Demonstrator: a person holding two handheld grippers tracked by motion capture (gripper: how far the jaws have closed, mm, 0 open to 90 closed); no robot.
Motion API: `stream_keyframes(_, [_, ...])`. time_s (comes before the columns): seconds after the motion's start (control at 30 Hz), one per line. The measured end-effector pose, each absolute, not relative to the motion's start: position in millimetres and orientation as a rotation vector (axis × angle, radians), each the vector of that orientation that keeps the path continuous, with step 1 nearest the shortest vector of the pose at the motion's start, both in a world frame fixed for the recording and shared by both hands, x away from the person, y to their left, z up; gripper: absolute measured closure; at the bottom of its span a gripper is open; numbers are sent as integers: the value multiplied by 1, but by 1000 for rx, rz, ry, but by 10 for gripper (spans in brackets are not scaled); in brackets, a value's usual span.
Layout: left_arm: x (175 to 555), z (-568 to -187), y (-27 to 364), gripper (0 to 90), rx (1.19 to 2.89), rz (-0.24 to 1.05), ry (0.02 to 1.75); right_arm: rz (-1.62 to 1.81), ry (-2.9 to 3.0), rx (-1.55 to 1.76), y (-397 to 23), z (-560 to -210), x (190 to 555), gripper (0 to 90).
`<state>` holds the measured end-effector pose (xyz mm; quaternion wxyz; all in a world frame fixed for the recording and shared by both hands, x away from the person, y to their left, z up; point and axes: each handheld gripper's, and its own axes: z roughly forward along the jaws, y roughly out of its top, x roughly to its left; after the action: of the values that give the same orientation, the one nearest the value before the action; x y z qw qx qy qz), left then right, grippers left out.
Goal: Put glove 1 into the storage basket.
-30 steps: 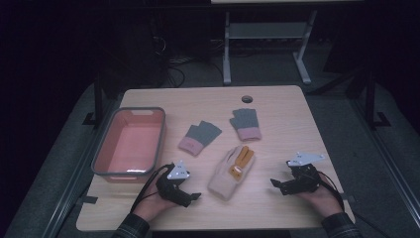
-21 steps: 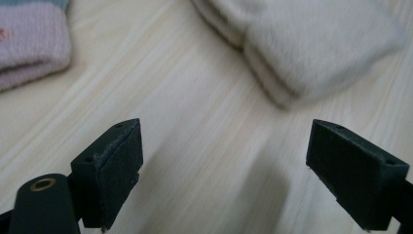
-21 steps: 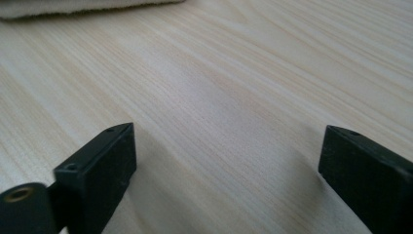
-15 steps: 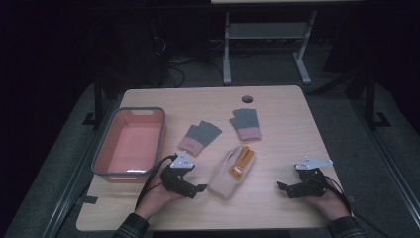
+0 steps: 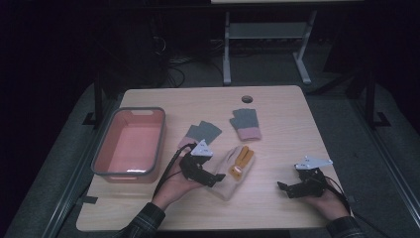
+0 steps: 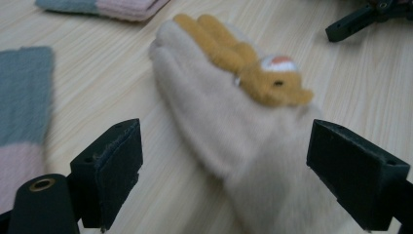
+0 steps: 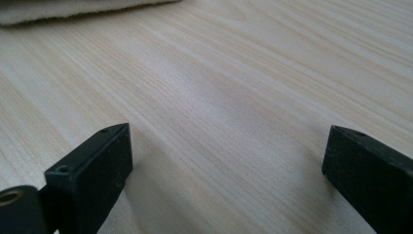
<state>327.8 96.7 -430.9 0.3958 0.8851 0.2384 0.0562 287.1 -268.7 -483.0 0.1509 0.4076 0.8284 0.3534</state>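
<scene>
A cream mitten (image 5: 232,173) with an orange animal figure (image 6: 253,73) on it lies near the table's front middle. My left gripper (image 5: 214,179) is open, its jaws either side of the mitten's cuff end (image 6: 253,161) without closing on it. Off to the right my right gripper (image 5: 283,189) rests low over bare wood, open and holding nothing (image 7: 229,161). A grey-and-pink glove (image 5: 198,135) lies just behind the left gripper, and another grey-and-pink glove (image 5: 244,124) lies farther back.
A pink bin with a grey rim (image 5: 113,168) stands at the table's left side. A round cable hole (image 5: 246,99) sits near the far edge. Table legs and cables show on the dark floor beyond.
My left gripper has moved forward and to the right, up to the cream mitten. My right gripper has slid back toward the front edge and a little right.
</scene>
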Motion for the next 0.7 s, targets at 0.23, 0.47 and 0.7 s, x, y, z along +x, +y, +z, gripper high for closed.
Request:
stream_keyframes(0.23, [332, -443, 75, 122, 2292, 127, 593, 1015, 2379, 1169, -269, -483, 287, 38])
stream_keyframes(0.47, [333, -455, 68, 121, 2323, 119, 607, 1014, 2379, 1169, -269, -483, 287, 37])
stream_keyframes(0.7, [336, -464, 70, 130, 2306, 68, 651, 1013, 2377, 1171, -269, -483, 287, 38])
